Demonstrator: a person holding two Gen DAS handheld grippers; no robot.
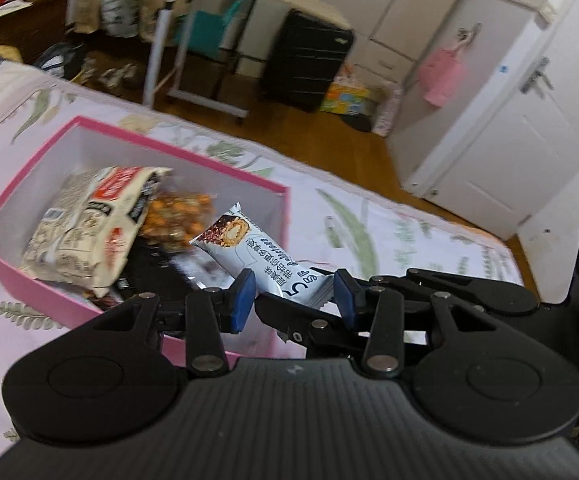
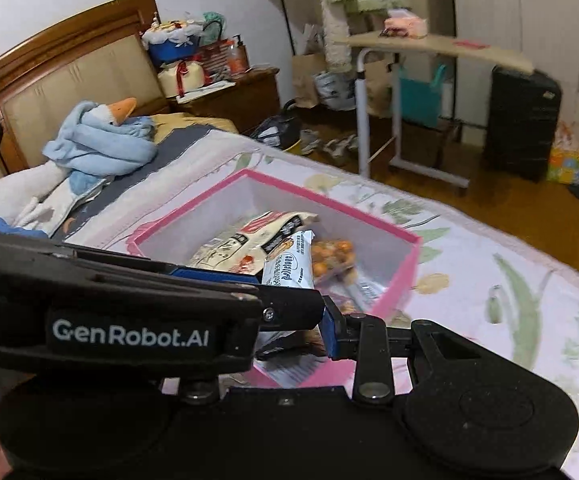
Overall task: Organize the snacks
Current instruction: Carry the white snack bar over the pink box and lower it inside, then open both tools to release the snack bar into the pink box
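1. The bed point(image 1: 389, 220) is the largest surface, covered by a soft quilt printed with green leaves and pink flowers. Only the right wrist view takes in its wooden padded headboard point(image 2: 69, 68) and a plush goose point(image 2: 101, 136) wrapped in blue cloth.
2. Only the left wrist view shows the white door point(image 1: 521, 136) with its metal handle; both views show a black ribbed suitcase point(image 1: 307, 60).
3. The pink box point(image 1: 13, 276) is a stiff, straight-walled rectangle with a pale lining, standing on the quilt. Inside lie a crinkled cream bag point(image 1: 85, 220) and a clear pack of orange round snacks point(image 1: 177, 220).
4. The left gripper point(image 1: 295, 296) has its blue pads on either side of a glossy blue-white bar wrapper point(image 1: 257, 248); it is clenched on the wrapper's near end, above the box's near corner.
5. In the right wrist view the left gripper's arm crosses in front of the right gripper point(image 2: 289, 300); whether that one is released or clenched cannot be told. It hangs over the box's near wall.
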